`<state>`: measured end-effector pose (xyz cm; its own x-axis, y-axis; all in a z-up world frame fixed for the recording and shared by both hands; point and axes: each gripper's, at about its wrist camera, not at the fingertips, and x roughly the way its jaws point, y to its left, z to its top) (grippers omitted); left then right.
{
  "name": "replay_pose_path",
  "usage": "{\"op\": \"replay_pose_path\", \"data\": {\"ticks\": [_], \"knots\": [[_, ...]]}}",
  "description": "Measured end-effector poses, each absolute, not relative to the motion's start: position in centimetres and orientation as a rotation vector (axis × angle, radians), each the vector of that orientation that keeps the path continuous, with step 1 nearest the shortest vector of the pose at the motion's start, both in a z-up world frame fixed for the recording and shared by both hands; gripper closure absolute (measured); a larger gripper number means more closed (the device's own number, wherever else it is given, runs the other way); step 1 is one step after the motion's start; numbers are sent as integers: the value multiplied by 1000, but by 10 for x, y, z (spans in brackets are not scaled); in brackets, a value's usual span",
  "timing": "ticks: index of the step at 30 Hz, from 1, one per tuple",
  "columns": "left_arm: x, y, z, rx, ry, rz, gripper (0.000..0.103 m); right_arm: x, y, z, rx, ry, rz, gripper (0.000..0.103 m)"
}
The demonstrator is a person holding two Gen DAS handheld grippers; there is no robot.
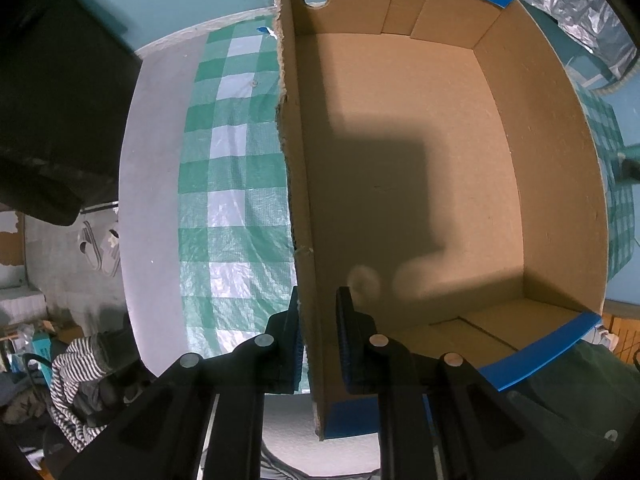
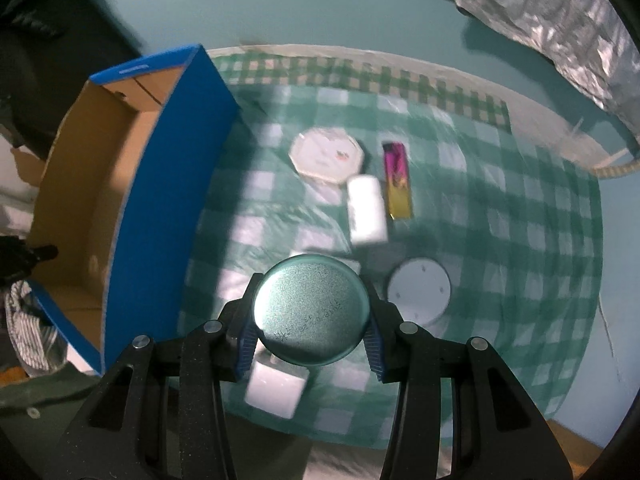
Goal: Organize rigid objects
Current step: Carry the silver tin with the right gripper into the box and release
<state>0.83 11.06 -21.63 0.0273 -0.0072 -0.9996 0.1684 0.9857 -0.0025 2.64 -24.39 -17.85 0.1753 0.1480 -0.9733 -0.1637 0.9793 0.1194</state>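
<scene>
Gripping: left gripper (image 1: 318, 336) is clamped tight on the near end of the left wall of the open brown cardboard box with blue outer sides (image 1: 420, 168), one finger outside, one inside.
Holding: right gripper (image 2: 312, 334) carries a round teal metal tin (image 2: 312, 310) between its blue-padded fingers (image 2: 245, 344), the jaws at a medium width, pads pressed to the tin's rim.
Box: seen from the right wrist, the box (image 2: 168, 184) stands on the left of the green-and-white checked plastic tablecloth (image 2: 500, 240); its floor shows bare cardboard.
Far on the cloth: a white octagonal container (image 2: 326, 156), with a pink-and-yellow flat rectangular packet (image 2: 397, 180) to its right.
Middle: a white cylindrical bottle lying on its side (image 2: 366, 210), touching the octagonal container's near right edge.
Near: a white round disc-shaped lid (image 2: 418, 290) just right of the tin; a white rectangular block (image 2: 274, 390) below the tin.
Sharpness: the right wrist view is blurred.
</scene>
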Motion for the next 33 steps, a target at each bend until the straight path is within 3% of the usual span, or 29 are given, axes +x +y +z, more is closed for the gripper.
{"op": "replay_pose_path", "data": {"ticks": [19,33], "knots": [[7,115,-219,117,1542,-138,89,104,-152,-138,-151,1285,413,59],[9,115,-222,124,1546,-141,89,145,-86,-162,-245,1313,497,59]]}}
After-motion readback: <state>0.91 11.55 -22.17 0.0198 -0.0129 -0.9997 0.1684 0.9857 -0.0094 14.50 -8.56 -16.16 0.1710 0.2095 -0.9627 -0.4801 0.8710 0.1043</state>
